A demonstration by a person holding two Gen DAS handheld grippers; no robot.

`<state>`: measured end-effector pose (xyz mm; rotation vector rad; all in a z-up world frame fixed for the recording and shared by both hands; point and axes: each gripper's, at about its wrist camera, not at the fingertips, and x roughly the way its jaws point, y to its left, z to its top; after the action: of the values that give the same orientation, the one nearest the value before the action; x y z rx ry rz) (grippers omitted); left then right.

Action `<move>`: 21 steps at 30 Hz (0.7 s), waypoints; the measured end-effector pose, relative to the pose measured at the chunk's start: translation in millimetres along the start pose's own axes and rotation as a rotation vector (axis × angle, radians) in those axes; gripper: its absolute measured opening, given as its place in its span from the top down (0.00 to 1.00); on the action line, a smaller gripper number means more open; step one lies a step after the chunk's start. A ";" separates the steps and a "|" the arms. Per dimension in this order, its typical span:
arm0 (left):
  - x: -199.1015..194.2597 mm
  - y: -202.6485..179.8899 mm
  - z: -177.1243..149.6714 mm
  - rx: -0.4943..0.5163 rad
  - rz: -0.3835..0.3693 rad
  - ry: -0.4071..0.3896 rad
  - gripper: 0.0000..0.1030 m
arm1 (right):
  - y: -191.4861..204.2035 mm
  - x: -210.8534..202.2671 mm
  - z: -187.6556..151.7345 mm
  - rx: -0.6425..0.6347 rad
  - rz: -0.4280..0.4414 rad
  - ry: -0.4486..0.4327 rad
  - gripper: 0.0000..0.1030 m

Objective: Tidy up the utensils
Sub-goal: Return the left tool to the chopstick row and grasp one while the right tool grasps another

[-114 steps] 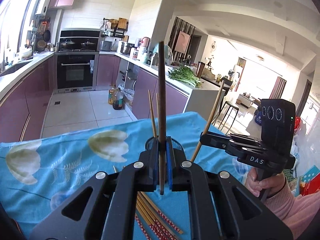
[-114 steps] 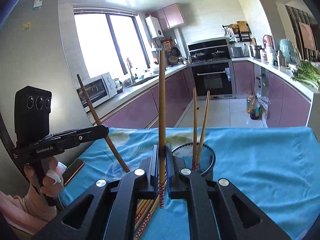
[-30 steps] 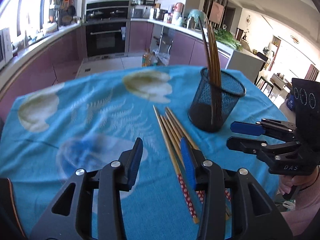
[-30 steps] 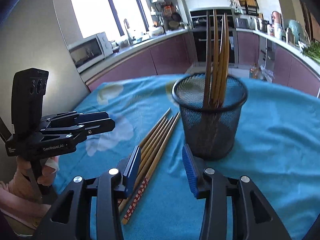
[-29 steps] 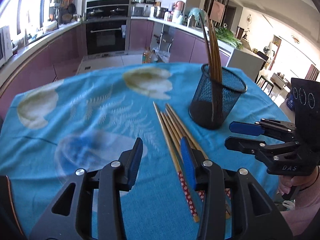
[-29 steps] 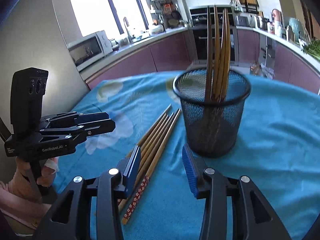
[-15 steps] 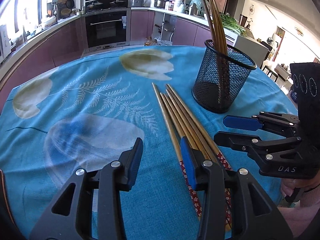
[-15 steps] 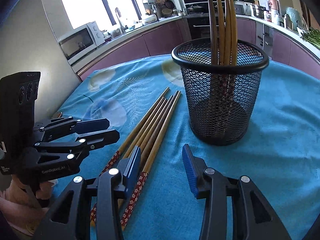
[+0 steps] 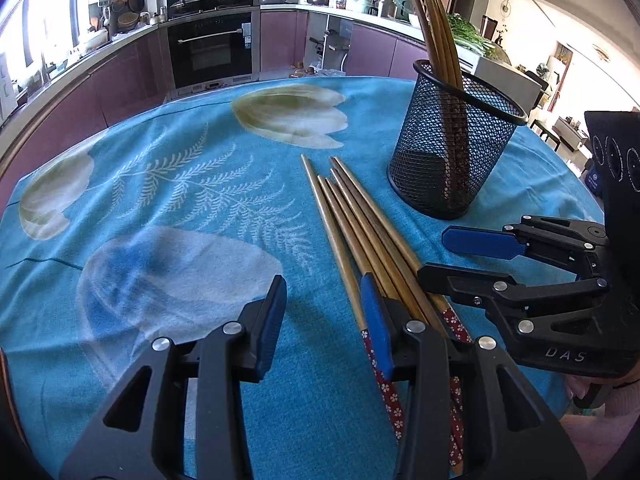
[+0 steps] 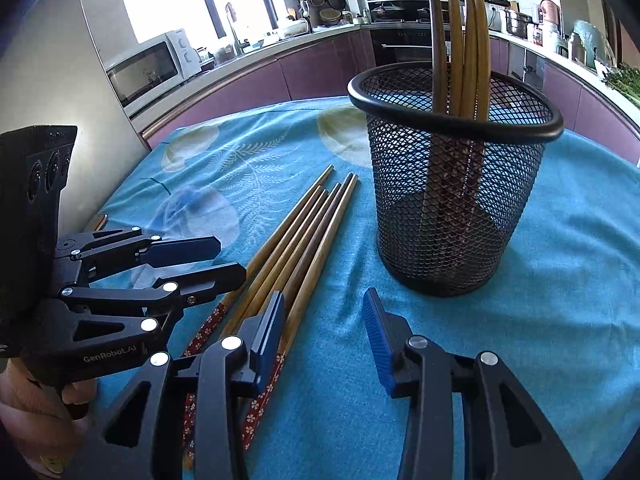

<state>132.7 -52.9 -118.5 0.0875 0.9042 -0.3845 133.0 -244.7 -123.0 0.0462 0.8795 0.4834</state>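
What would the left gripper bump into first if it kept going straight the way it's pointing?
Probably the blue cloth. The left gripper points down at bare cloth just left of the chopsticks, though its right finger might brush the nearest one.

Left gripper point(image 9: 322, 320), right gripper point(image 10: 326, 334): black angular frames, blue ribbed fingers point(image 9: 272, 322), silver screws (white lettering "GenRoboLAI", "DAS"). Pink sleeve point(image 9: 596, 432) at wrist.

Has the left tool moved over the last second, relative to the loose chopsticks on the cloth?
Yes. The left tool has come down closer to the loose chopsticks, which now look larger and run beside its right finger.
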 end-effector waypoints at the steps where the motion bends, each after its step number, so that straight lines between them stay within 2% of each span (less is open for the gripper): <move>1: 1.5 -0.7 0.5 0.002 0.003 0.006 0.62 | 0.1 0.5 0.1 -0.001 -0.002 0.000 0.64; 13: 6.9 -1.8 2.2 0.023 0.022 0.016 0.65 | 0.1 3.0 3.0 -0.019 -0.034 0.013 0.73; 21: 20.8 0.8 18.6 0.029 0.025 0.028 0.73 | 3.2 13.4 14.3 -0.032 -0.060 0.023 0.76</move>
<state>158.4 -62.5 -123.2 0.1312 0.9246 -0.3743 149.7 -233.9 -122.8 -0.0150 0.8935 0.4431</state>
